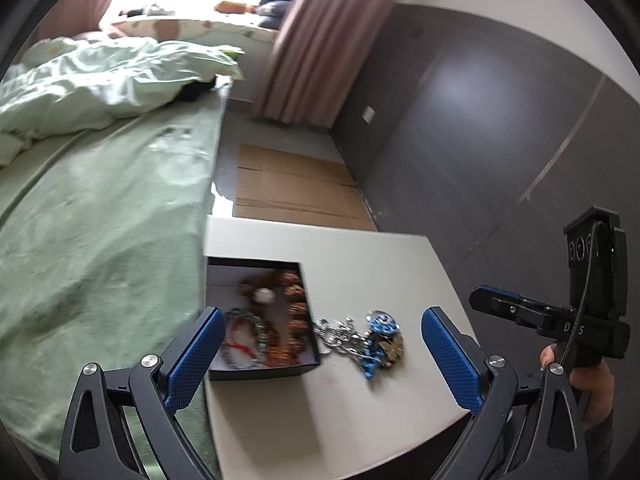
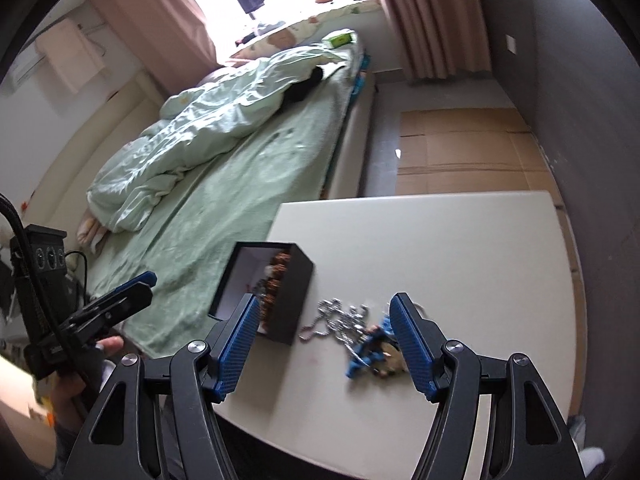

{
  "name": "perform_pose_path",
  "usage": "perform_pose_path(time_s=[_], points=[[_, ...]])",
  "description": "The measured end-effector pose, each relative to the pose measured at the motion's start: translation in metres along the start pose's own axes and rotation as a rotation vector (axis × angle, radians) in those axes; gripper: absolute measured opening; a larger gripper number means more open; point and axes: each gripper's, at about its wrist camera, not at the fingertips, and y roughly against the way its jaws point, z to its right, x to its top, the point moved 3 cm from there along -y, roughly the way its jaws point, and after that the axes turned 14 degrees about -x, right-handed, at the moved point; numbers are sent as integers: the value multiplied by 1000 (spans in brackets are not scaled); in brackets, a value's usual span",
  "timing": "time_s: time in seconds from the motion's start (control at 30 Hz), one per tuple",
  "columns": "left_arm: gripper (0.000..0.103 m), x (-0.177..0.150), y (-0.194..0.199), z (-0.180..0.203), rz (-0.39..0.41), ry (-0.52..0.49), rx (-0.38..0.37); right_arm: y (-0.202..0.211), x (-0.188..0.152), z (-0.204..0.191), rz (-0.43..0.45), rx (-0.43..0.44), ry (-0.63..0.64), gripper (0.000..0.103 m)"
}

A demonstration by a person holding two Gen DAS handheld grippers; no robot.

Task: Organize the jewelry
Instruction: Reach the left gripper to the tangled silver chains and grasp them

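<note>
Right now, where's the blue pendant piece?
In both wrist views the blue pendant lies loose on the white table, in the tangle with the silver chain, just right of the black box.

White table — box, jewelry

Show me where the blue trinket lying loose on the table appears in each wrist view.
Left wrist view: the blue trinket lies low and right of centre, between the left gripper's open fingers.
Right wrist view: it lies low, by the right gripper's right-side finger.
Shared landmark: the black box, beside the silver chain.
</note>
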Motion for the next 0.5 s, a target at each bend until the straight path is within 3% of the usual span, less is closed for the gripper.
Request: perform_pose_path(time_s=[0.17,0.33,0.5], points=[[96,-4,-27,18,-54,-40,-24,1,-15,26,-6,-18,-57,68],[78,-6,-57,30,-151,-49,-24,0,-30,55,-18,-29,-124,68],[67,-8,-81,36,-211,-35,-18,-3,-43,79,-28,-47,-169,68]])
